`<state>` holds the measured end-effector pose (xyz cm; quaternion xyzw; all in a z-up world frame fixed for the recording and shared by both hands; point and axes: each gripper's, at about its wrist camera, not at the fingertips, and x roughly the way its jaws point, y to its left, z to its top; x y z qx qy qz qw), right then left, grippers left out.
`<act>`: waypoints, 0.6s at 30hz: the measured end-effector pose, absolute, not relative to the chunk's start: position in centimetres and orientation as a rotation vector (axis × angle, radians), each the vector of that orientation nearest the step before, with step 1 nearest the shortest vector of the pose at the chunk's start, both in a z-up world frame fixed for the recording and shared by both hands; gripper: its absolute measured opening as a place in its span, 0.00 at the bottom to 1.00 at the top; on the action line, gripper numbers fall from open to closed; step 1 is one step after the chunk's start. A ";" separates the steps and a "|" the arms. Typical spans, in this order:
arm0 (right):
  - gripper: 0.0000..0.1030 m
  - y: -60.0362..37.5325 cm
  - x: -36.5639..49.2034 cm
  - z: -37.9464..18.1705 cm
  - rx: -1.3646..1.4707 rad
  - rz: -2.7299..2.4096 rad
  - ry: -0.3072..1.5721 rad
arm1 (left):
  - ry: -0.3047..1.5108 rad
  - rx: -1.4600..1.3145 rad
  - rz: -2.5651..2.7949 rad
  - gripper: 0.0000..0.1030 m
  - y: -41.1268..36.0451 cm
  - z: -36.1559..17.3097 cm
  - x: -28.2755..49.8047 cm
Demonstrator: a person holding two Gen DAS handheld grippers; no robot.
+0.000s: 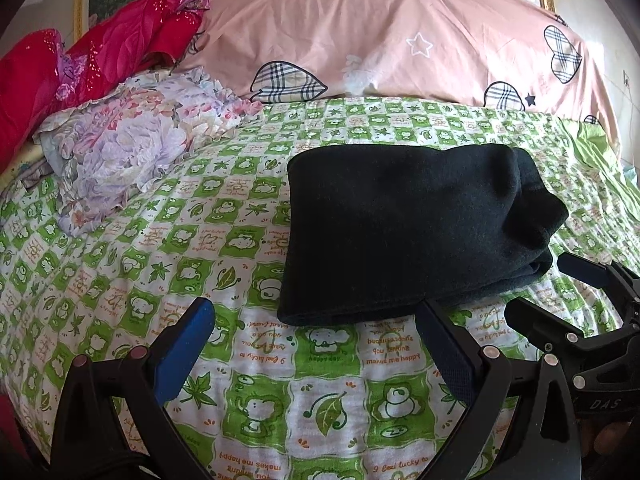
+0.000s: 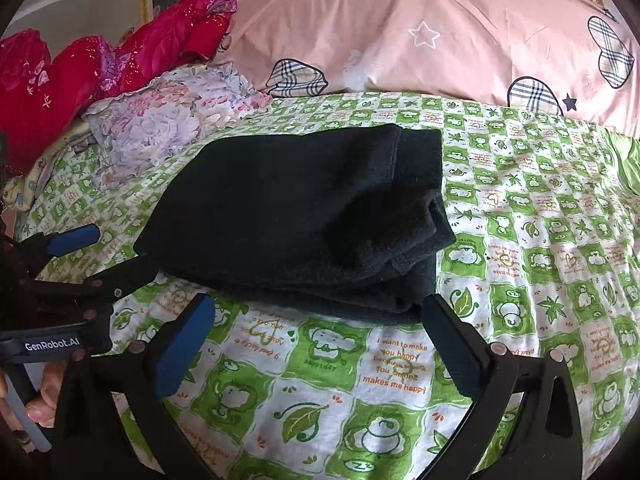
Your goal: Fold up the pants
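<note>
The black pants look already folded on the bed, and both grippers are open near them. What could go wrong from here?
1. The folded black pants look loosely stacked at their right end; a nudge from the open right gripper could undo the layers.
2. The left gripper is open close to the near edge, so pushing forward may drag the bundle across the green sheet.

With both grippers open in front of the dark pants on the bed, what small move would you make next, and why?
Probably just draw both grippers back. The pants already lie in a compact, layered bundle on the sheet, and the left gripper and right gripper are open, hold nothing and sit short of its near edge. The right end looks slightly bunched, so a light press there might tidy it first.
</note>
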<state>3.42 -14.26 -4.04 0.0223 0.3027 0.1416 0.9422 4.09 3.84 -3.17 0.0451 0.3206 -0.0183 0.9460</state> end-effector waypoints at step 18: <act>1.00 -13.4 3.2 -4.6 -0.007 0.256 0.621 | 0.654 0.099 -0.031 0.98 3.8 -3.6 3.9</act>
